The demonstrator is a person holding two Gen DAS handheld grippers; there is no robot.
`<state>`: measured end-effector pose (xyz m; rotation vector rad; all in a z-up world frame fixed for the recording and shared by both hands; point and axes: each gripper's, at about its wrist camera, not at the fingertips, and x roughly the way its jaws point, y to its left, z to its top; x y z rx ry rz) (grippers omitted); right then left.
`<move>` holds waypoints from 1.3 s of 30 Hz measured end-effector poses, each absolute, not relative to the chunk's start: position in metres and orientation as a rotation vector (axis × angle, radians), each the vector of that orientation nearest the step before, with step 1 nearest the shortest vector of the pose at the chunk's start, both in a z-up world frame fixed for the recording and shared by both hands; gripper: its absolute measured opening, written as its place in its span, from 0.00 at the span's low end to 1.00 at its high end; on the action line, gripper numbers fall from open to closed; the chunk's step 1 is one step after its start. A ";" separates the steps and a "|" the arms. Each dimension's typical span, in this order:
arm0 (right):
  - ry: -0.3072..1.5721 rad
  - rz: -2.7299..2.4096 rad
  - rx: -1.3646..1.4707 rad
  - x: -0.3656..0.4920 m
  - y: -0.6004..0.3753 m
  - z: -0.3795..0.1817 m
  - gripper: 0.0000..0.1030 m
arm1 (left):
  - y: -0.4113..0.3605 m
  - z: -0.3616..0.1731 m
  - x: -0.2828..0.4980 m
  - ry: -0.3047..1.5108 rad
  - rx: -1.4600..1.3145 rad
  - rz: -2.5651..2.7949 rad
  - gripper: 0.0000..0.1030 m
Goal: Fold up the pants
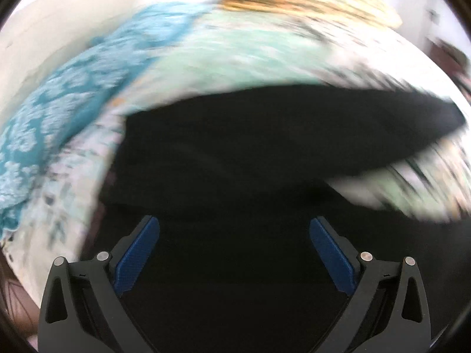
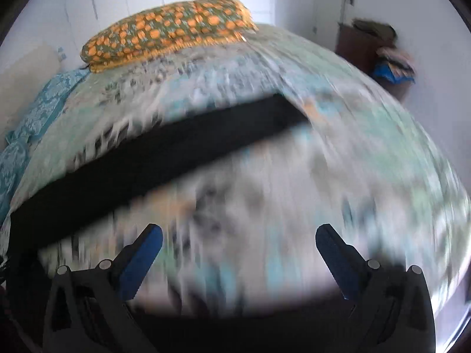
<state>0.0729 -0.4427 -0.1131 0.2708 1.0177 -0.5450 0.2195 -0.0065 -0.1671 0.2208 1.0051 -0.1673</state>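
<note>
On bedspread (image 2: 368, 153): black pants (image 1: 235, 153), no legible txt.

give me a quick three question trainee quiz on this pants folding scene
1. True or false: the left tongs are clamped on the black fabric pants.
2. What lies at the far end of the pale floral bedsheet? A) orange-spotted green pillow B) a laptop C) a shoe
3. Are the right tongs over pants or sheet?

Key: 1 false, they are open. 2 A. 3 sheet.
</note>
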 end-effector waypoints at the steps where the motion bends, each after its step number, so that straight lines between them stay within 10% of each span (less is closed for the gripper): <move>1: 1.049 -0.571 0.274 0.056 -0.443 -0.124 1.00 | -0.019 -0.171 0.208 1.026 0.234 -0.205 0.99; 8: 1.125 -0.899 0.652 -0.047 -0.521 -0.172 1.00 | -0.097 -0.209 0.146 1.165 0.302 -0.297 1.00; 39: 1.175 -0.127 0.055 0.061 -0.239 -0.199 1.00 | -0.080 -0.216 0.132 1.137 0.232 -0.251 1.00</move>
